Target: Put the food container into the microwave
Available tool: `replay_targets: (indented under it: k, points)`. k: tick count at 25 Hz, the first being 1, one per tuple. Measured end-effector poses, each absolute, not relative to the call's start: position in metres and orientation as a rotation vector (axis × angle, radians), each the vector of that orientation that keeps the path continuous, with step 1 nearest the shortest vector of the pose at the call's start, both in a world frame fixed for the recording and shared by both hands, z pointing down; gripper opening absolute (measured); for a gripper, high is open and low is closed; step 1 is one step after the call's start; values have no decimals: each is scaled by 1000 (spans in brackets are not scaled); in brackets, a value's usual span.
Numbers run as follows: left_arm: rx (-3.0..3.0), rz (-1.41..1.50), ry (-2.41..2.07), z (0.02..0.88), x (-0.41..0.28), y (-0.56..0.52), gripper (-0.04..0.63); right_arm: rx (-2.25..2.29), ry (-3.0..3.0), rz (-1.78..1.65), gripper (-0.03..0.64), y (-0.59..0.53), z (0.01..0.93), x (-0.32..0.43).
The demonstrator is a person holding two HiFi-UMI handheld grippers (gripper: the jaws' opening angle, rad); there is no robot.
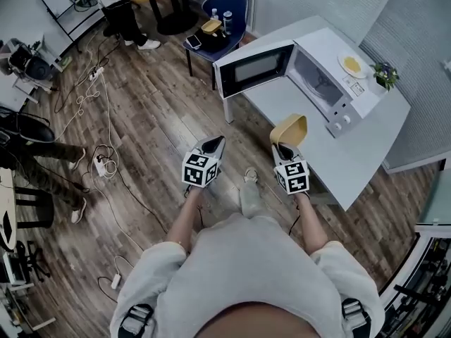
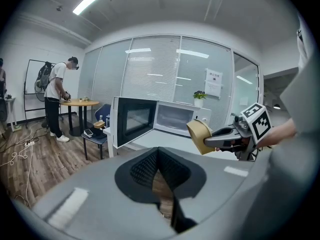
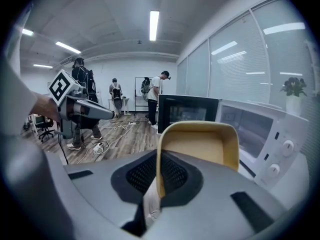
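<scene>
Container in your right tongs, held by one wall | your left tongs closed, empty | microwave open

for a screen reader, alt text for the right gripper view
The right gripper is shut on the rim of a tan rounded-square food container, tipped so its inside faces the camera. Behind stands a white microwave with its dark-glass door open; the left gripper hangs at left.

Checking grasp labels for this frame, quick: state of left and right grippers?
Left gripper: closed, nothing between its jaws.
Right gripper: closed on the side wall of the food container.
</scene>
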State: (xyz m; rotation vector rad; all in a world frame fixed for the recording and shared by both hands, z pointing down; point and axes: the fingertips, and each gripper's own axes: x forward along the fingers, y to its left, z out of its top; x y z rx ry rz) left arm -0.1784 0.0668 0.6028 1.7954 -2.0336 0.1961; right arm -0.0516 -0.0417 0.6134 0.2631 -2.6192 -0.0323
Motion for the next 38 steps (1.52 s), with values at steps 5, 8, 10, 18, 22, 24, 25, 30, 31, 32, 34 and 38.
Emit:
replay_targets:
  k: [5, 8, 10, 18, 22, 24, 25, 30, 31, 32, 34, 38]
  points:
    - [1793, 205, -2018, 606, -196, 31, 11, 262, -2610, -29, 18, -77, 615, -70]
    - [1794, 211, -2009, 608, -207, 5, 11, 257, -2604, -32, 18, -101, 617, -82]
    - [1795, 214, -2003, 608, -215, -15, 11, 253, -2602, -32, 18, -120, 618, -92]
    - [1809, 233, -2000, 597, -253, -80, 11, 247, -2612, -35, 18, -184, 609, -134]
    - [1826, 248, -1978, 598, -262, -111, 11, 248, -2615, -40, 18, -212, 605, -152]
    - [1836, 257, -1962, 599, -263, -125, 11, 249, -2615, -41, 18, -223, 605, -159]
    - [1841, 260, -1955, 600, -264, -132, 11, 249, -2614, -39, 18, -228, 605, -162]
    - [1869, 271, -1915, 603, -267, -162, 11, 248, -2601, -40, 18, -247, 608, -171]
    - [1876, 274, -1904, 604, -266, -167, 11, 249, -2598, -39, 18, -249, 609, -171]
    - [1884, 277, -1893, 605, -265, -172, 11, 252, -2594, -37, 18, -252, 610, -171]
    - [1900, 283, -1872, 608, -262, -182, 11, 261, -2587, -36, 18, -258, 612, -170]
    - [1939, 294, -1821, 611, -253, -200, 11, 300, -2568, -22, 18, -267, 616, -160]
